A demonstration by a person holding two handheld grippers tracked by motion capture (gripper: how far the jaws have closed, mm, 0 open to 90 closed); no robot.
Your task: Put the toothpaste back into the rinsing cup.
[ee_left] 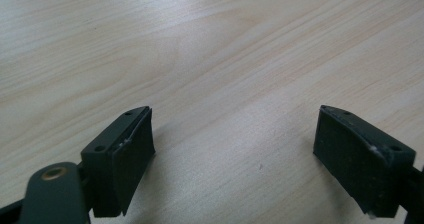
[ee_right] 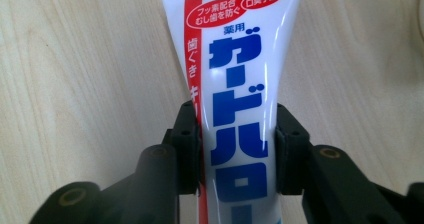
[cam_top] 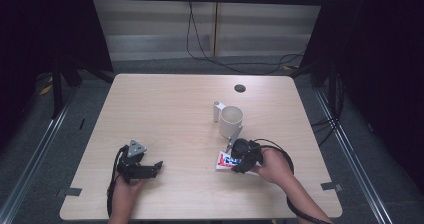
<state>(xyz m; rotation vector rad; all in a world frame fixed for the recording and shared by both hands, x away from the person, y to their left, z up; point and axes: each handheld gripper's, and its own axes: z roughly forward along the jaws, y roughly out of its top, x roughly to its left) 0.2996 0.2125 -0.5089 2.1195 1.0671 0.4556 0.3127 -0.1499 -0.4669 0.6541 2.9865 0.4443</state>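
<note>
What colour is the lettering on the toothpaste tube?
Mostly blue lettering on the white toothpaste tube, plus a red stripe along one side; clearest in the right gripper view.

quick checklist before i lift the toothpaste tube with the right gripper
1. Grip: right gripper has its jaws closed against both sides of the toothpaste tube: ok.
2. Grip placement: jaws sit partway along the tube, which runs straight between them: ok.
3. Tube's state: it lies flat on the table, not yet lifted: ok.
4. Obstacles: the white cup stands just beyond the tube; whether they touch: cannot tell.
5. Left gripper: jaws open, nothing between them, resting well away on the table's left side: ok.
6. Tube's cap end is hidden under the gripper: cannot tell.
</note>
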